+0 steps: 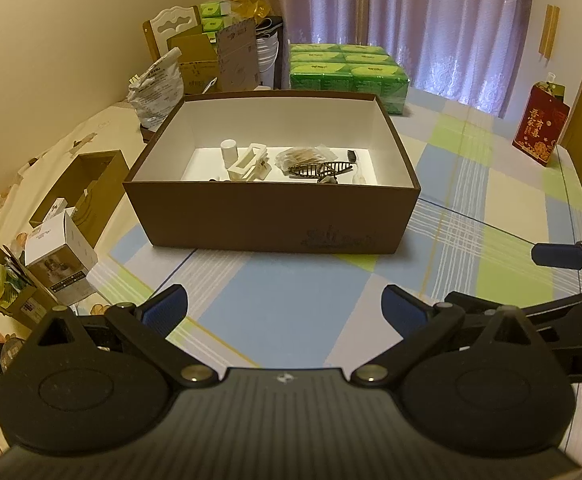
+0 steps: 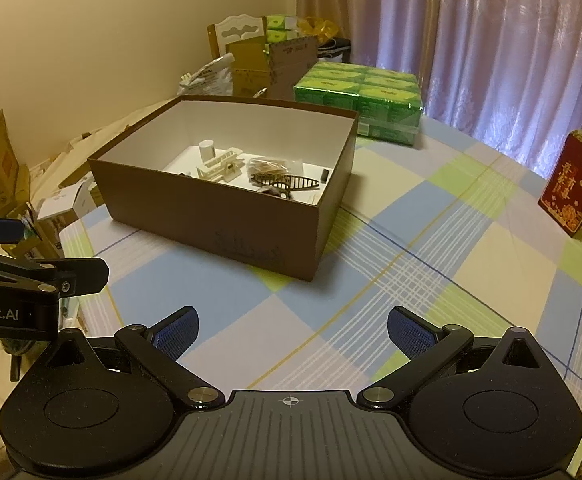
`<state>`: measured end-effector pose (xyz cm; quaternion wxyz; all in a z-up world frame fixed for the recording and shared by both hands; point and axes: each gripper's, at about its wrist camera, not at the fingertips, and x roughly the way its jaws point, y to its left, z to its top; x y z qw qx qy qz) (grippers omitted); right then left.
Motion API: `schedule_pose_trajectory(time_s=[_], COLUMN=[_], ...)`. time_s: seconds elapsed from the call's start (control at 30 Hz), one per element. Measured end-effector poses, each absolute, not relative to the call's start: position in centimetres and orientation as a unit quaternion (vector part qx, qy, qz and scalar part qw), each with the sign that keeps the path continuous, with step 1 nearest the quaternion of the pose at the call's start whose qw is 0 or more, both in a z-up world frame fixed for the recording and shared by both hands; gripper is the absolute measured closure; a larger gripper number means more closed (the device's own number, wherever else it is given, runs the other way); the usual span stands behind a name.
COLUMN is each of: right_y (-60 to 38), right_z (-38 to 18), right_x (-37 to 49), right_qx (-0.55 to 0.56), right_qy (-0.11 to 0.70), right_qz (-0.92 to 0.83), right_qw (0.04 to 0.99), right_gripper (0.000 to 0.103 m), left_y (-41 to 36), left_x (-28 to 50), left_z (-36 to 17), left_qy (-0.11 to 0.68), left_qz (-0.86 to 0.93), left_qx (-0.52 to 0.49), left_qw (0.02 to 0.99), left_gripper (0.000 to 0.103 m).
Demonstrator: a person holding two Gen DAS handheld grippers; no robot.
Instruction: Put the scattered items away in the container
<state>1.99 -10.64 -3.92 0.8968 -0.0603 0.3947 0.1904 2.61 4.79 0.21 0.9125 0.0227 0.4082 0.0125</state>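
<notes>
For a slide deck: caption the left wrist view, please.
Left gripper, jaws open and empty, faces the brown box holding small items on the checked cloth.

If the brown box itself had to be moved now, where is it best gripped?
Probably by the near long wall's top rim of the brown box, coming from above: the open top leaves that thin edge free. The left gripper and right gripper are both open and empty.

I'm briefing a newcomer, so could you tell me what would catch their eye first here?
The open brown box in the middle of the checked bedspread, holding small items such as a white cylinder. Behind it sits a bright green pack stack, and a red gift bag stands far right.
</notes>
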Motion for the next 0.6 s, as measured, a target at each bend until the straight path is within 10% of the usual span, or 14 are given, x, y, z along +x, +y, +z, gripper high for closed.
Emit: schedule_pose_trajectory(time_s=[0.6], right_y=[-11.18], right_z=[-4.22], right_x=[2.54], right_qx=[-0.049], right_qy=[0.400], right_qz=[0.195], right_qw=[0.894], right_gripper=[0.000], left_y=[4.45], left_x=[2.88], left_z=[-0.19], left_qy=[0.412], left_qz=[0.037], left_qx=[0.022], left_qw=[0.910], left_gripper=[0.001])
